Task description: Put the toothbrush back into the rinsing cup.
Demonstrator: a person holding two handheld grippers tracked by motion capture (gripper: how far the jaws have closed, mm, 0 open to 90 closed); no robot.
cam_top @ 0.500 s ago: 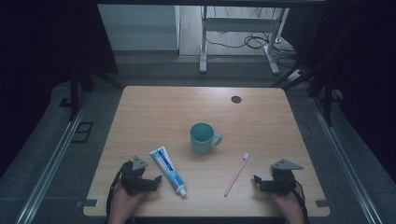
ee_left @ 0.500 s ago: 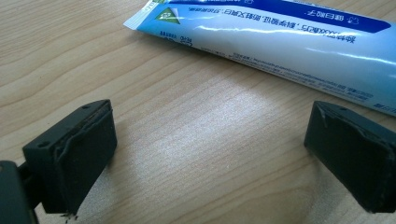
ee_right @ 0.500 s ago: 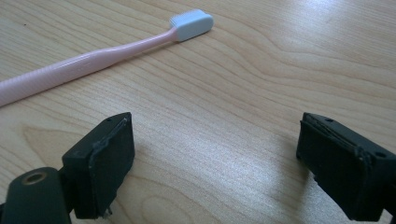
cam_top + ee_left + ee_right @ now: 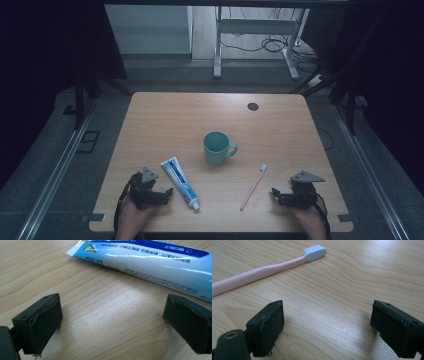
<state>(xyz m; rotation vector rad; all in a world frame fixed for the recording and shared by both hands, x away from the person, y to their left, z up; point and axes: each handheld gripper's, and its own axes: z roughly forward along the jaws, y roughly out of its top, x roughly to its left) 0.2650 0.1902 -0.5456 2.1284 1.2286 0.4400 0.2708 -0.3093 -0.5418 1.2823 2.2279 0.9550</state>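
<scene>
both grippers, left gripper (image 4: pixel 167 192) and right gripper (image 4: pixel 274 193), rest wide open and empty; reaching starts next: blue-and-white plastic toothpaste tube (image 4: pixel 179 182) at left's two o'clock, pink plastic toothbrush (image 4: pixel 253 187) at right's ten.

A blue-and-white toothpaste tube (image 4: pixel 180 182) lies flat near the table's front edge, its white cap toward the person. Well to its right, a pink toothbrush (image 4: pixel 253 187) lies flat, white bristle head pointing away.
</scene>
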